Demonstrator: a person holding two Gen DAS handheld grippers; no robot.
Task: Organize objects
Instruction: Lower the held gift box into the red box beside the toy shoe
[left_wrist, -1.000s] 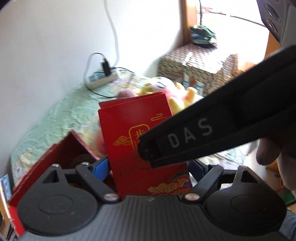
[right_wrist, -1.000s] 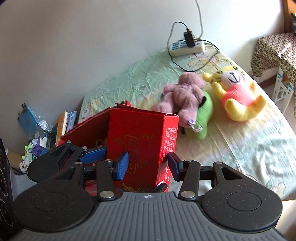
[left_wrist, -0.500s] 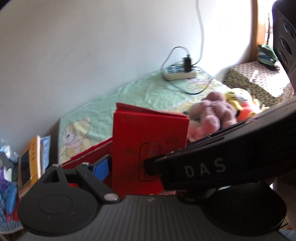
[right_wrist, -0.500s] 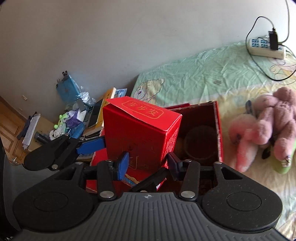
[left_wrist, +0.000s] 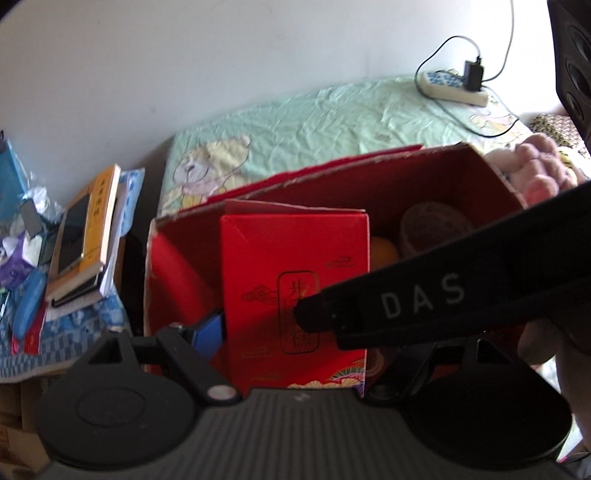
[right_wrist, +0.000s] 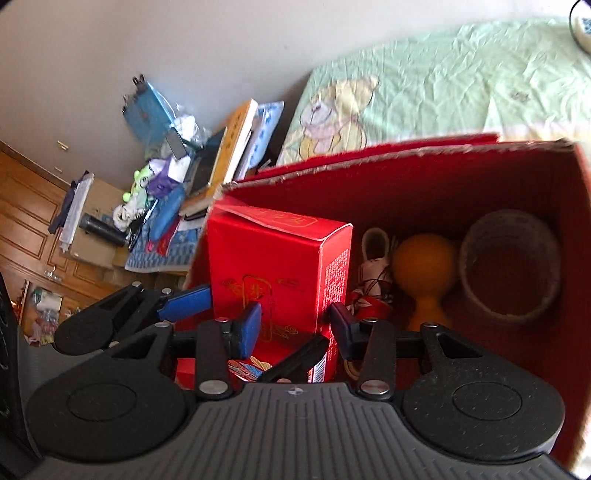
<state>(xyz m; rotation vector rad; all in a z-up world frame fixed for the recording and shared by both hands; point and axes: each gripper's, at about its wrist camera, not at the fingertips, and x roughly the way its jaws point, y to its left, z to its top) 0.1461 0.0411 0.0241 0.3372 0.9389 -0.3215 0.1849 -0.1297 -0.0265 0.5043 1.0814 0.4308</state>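
the small red box (right_wrist: 273, 280) stands upright at the left end of the big red carton (right_wrist: 424, 173), right in front of both grippers. the right gripper (right_wrist: 295, 325) has its two blue pads (right_wrist: 249, 326) on the near sides of the small red box, one pad on each side, and they look pressed against it, so it is holding the box. in the left wrist view the small red box (left_wrist: 295, 280) fills the middle. the left gripper (left_wrist: 295, 332) shows one blue pad (left_wrist: 210, 328) just beside the left side of the box. its other finger is hidden behind the black arm of the right gripper (left_wrist: 424, 302), so i cannot tell if it is open or closed.

to the right of the small red box, inside the carton, sit a little white and red thing (right_wrist: 373, 273), an orange gourd-shaped toy (right_wrist: 424, 273) and a round woven basket (right_wrist: 509, 269). the carton rests on a green bed sheet (right_wrist: 443, 85) with a bear picture. far left, a pile of books (right_wrist: 221, 155) and small things lies by the wall. a white power strip (left_wrist: 454, 88) lies far right on the bed, and a pink plush toy (left_wrist: 535, 173) is just past the right wall of the carton (left_wrist: 369, 177).
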